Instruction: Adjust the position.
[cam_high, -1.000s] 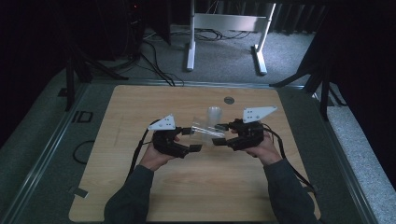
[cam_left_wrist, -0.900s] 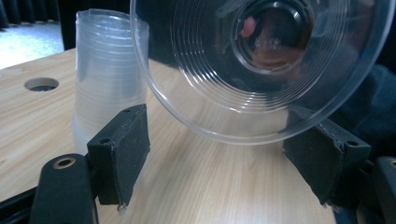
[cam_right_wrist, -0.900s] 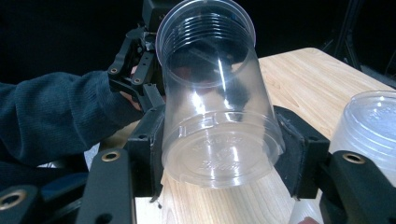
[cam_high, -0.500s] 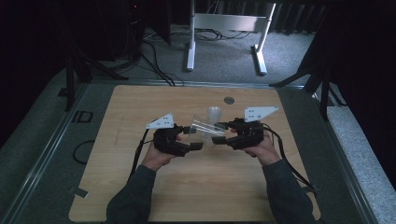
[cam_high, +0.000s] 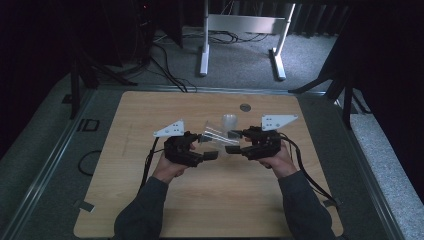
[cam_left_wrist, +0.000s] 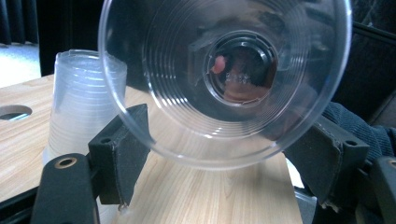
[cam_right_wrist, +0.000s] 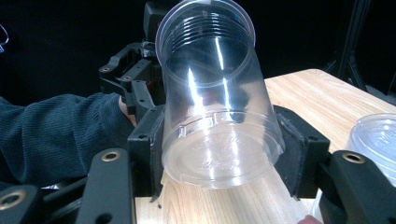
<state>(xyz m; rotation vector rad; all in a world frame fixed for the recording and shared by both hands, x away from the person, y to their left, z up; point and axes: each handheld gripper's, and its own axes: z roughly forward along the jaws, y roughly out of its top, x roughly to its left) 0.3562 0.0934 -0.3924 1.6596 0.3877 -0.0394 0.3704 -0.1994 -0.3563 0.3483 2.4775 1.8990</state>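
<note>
A clear plastic cup (cam_high: 217, 136) lies on its side in the air between my two grippers over the middle of the wooden table (cam_high: 210, 210). My right gripper (cam_high: 232, 141) is shut on the cup's base (cam_right_wrist: 217, 158), one pad on each side. In the left gripper view the cup's open mouth (cam_left_wrist: 224, 79) faces the camera. My left gripper (cam_left_wrist: 224, 158) has its pads against the rim on both sides. The left gripper (cam_right_wrist: 135, 79) also appears behind the cup in the right gripper view.
A stack of clear cups (cam_high: 229, 121) stands upside down just behind the held cup, also seen as the stack (cam_left_wrist: 86, 102) and its top (cam_right_wrist: 378, 140). A round hole (cam_high: 244, 107) lies in the table farther back. A white stand (cam_high: 240, 30) is on the floor beyond.
</note>
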